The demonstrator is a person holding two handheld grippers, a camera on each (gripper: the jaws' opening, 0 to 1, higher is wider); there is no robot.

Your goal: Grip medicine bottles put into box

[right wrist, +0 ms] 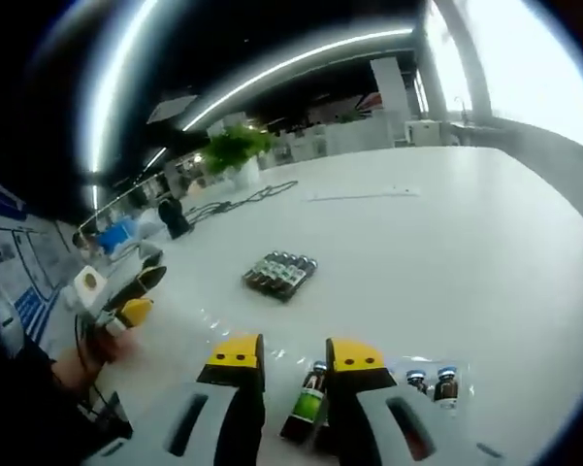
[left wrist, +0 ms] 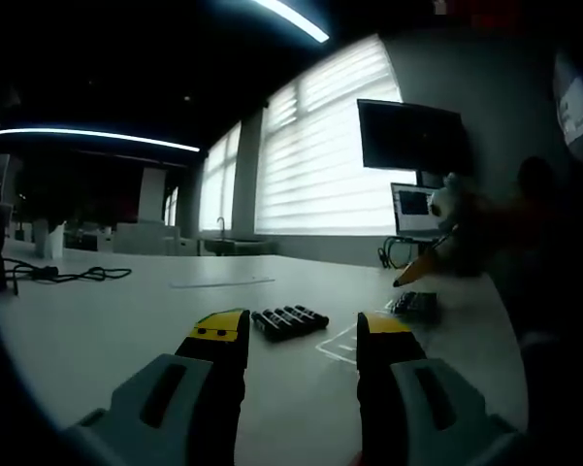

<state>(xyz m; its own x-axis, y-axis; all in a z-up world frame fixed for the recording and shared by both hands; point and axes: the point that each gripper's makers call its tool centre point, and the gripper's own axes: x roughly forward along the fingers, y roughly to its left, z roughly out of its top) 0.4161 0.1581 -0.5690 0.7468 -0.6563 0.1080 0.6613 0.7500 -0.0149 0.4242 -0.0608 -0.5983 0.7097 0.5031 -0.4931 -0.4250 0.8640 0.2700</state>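
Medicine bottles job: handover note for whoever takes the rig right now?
Left gripper: open, empty, above the table, facing the bottle cluster.
Right gripper: jaws around a green-label bottle, which stands by the clear box; contact unclear.
Two bottles stand at the box; whether inside, can't tell.
Left: the cluster still needs boxing.

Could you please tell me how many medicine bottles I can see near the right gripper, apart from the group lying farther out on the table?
3: one green-labelled bottle between the right gripper jaws, and two bottles standing just right of it. Others may be hidden behind the gripper.
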